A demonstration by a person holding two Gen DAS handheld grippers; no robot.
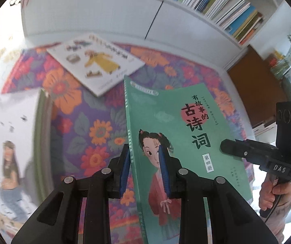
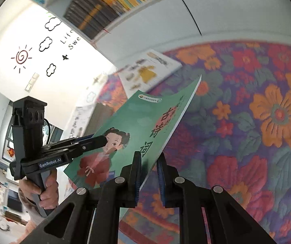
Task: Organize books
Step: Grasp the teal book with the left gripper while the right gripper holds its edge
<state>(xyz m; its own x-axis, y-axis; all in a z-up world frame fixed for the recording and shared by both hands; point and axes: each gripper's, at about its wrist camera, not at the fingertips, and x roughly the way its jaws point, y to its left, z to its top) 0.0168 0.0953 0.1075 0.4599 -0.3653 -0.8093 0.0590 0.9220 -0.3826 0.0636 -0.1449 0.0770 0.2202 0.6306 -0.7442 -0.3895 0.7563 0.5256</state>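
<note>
Gripping the green book (image 1: 178, 126) from opposite edges, the left gripper (image 1: 145, 162) and right gripper (image 2: 149, 174) both clamped it, tilted above the floral rug (image 2: 247, 111), near a white book (image 1: 96, 65).

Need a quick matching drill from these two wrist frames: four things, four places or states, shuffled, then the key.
Things:
1. green paperback book with a girl on its cover
2. white picture book showing a yellow robe
3. purple flowered rug
4. row of upright colourful books

States:
A. lying flat on the rug
B. on the white shelf
C. gripped by the left claw and the right claw
D. spread under both books

Pairs: 1-C, 2-A, 3-D, 4-B
</note>
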